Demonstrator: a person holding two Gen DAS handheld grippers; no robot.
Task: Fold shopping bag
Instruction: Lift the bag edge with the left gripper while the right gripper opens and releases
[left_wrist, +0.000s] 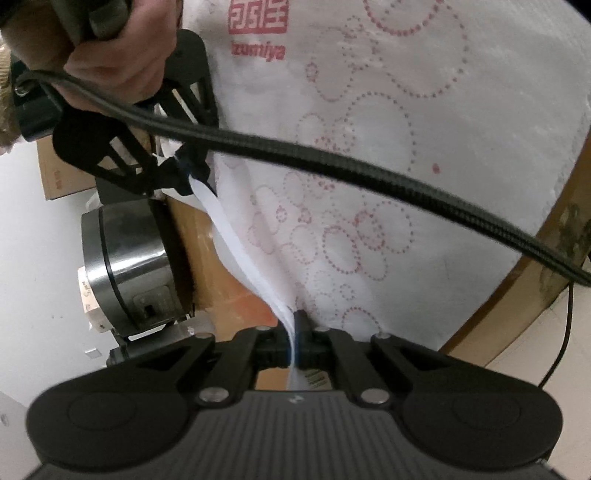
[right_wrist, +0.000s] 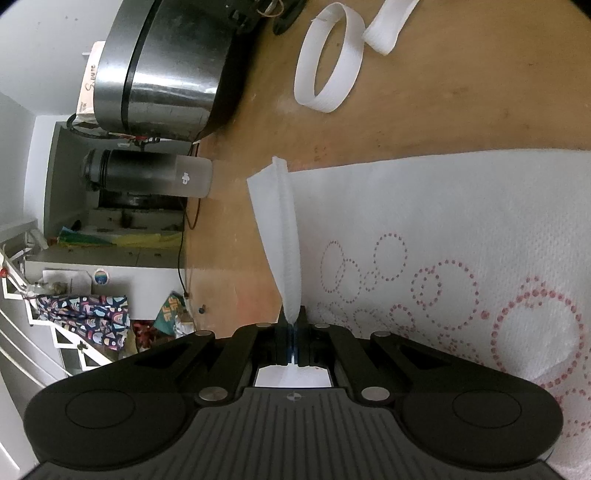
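The table (right_wrist: 461, 92), a bare wooden top, carries the shopping bag (right_wrist: 461, 229), a white non-woven bag printed with rings of red dots and a red logo. Most of the bag lies flat on the table; one edge is lifted off it and held between the two grippers. A rice cooker (right_wrist: 162, 70) stands at the far edge of the table, with a dark bottle (right_wrist: 147, 177) beside it. The bag's white handles (right_wrist: 328, 62) lie loose in curls on the bare wood beyond the bag.

The left gripper (left_wrist: 295, 332) has its fingers pressed together on a bunched strip of the bag's edge. The right gripper (right_wrist: 291, 325) likewise pinches a folded corner of the bag, the cloth standing up from its closed jaws in a narrow pleat. A black cable (left_wrist: 332, 162) hangs across the bag in the left wrist view.

Risks noted:
- Both grips hold only a thin pleat of cloth. A sharp pull may slip it free, and the lifted edge would drop askew.
- Unequal travel of the two grippers would likely set the fold crooked.
- The loose handles may be trapped under the fold or left sticking out.
- The cable may drag on the cloth and rumple it.
- A wide sweep toward the far edge could strike the bottle, which looks easy to topple.
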